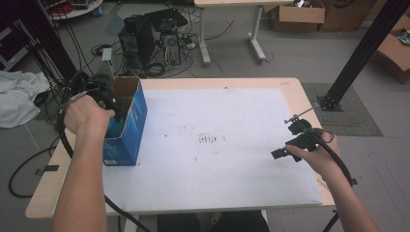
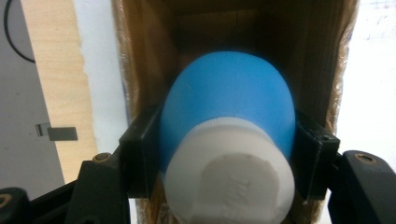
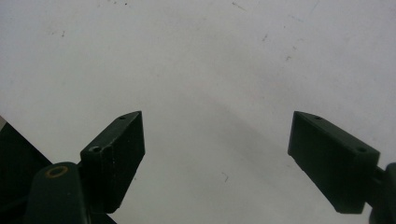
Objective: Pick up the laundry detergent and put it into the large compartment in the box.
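White covering lies over the wooden tabletop [image 1: 295, 89], and behind it the floor carries computer cases, cables and cardboard boxes. At the left edge stands a blue box [image 1: 126, 123] with its top open. The left tongs [image 2: 229, 154] are clenched on a blue bottle [image 2: 229, 98] with a white cap [image 2: 231, 172], holding it bottom first over the brown inside of the box, probably to put it in. The box walls are close around the bottle, so it could catch on them. The right tongs [image 3: 217, 154] are released, holding nothing, and hang over the bare covering, well apart from the box.
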The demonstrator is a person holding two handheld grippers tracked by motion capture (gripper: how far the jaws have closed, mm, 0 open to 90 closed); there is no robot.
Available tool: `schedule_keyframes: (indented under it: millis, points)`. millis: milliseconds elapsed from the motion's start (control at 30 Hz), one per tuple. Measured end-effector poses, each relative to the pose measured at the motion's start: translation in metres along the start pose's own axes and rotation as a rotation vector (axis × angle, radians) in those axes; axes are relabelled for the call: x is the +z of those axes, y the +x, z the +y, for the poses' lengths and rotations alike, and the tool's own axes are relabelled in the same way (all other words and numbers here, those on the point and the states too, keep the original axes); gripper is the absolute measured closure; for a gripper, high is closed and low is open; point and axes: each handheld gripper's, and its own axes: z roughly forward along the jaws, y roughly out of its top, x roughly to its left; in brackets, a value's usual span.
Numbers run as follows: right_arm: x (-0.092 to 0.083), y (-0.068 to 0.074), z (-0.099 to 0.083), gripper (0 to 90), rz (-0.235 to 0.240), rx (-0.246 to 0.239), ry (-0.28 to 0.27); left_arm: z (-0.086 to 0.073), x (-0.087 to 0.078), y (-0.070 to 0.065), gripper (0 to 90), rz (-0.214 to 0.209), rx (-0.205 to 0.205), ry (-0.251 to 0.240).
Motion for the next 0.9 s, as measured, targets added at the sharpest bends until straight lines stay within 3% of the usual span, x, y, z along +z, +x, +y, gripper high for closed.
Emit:
schedule_keyframes:
  millis: [367,900]
  points:
    - [0.001,-0.001,-0.001,18.7,0.0,0.004,0.002,0.0,0.013,-0.001,37.8,0.016,0.003,0.013]
    - [0.003,0.001,0.0,18.8,0.003,0.003,0.004,0.001,0.017,-0.003,37.5,0.022,0.007,0.015]
